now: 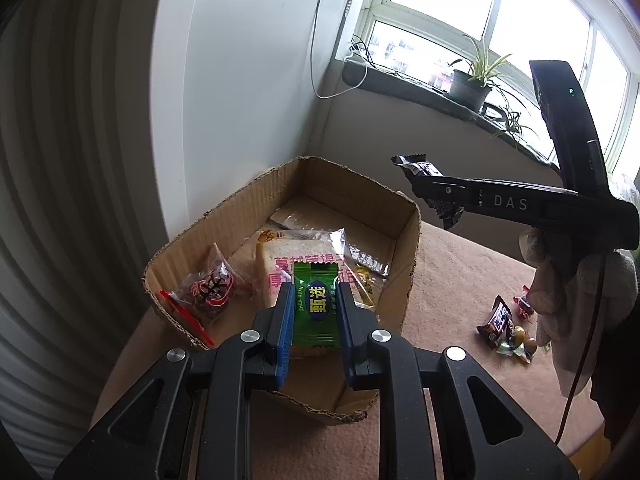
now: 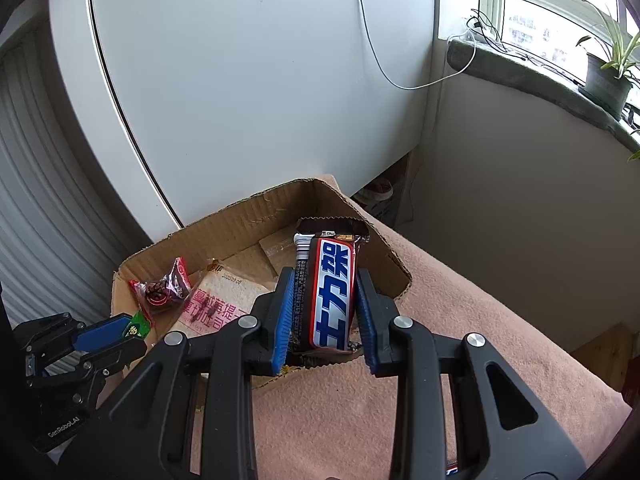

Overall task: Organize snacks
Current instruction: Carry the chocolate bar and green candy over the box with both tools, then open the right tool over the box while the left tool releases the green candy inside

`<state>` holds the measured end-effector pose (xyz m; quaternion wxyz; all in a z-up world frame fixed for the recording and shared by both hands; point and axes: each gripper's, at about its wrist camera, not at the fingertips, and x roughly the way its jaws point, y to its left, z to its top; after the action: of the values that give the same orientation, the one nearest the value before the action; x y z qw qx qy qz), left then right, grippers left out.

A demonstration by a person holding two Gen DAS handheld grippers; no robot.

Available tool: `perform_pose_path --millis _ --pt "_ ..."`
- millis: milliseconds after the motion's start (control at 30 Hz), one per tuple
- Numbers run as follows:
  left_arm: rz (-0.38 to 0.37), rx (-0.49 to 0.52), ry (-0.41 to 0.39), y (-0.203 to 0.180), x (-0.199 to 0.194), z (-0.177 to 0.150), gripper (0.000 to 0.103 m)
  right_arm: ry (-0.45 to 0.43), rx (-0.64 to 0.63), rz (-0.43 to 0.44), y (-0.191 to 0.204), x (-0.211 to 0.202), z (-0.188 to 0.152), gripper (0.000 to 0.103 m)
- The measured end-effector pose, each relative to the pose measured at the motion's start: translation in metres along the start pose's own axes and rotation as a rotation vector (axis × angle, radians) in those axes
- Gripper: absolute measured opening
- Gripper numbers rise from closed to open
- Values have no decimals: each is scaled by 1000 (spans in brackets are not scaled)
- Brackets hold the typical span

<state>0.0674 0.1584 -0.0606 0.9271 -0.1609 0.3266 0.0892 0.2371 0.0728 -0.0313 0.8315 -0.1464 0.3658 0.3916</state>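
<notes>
A torn cardboard box (image 1: 224, 216) (image 2: 256, 212) stands on the pink cloth. In it lie a wrapped bread slice (image 1: 296, 252) (image 2: 224, 300) and a red candy bag (image 1: 208, 288) (image 2: 164, 288). My left gripper (image 1: 315, 292) is shut on a green snack packet (image 1: 316, 308) and holds it over the box; it shows in the right wrist view (image 2: 108, 330) at the box's left. My right gripper (image 2: 324, 280) is shut on a brown chocolate bar (image 2: 330, 292) (image 1: 424, 170) over the box's right edge.
A chocolate bar (image 1: 496, 320) and several small candies (image 1: 516, 340) lie on the cloth at the right. A white cabinet stands behind the box. A windowsill with potted plants (image 1: 472, 80) is at the back right.
</notes>
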Motion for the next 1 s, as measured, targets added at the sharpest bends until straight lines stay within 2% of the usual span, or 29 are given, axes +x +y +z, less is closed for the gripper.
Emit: perform_pose_path --millis 267,333,400,700,1000 --pt "3 -4 18 1 8 1 19 22 2 9 4 22 7 30" --pt "3 -5 15 0 7 2 21 21 2 1 4 22 8 37" --pt "7 -6 16 0 7 2 22 10 3 -3 4 19 8 53" --pt "11 5 4 -8 0 3 25 -19 -4 -6 2 -4 7 54" --pt "-2 24 -35 -25 -19 3 25 -63 11 -27 -12 -49 -10 55"
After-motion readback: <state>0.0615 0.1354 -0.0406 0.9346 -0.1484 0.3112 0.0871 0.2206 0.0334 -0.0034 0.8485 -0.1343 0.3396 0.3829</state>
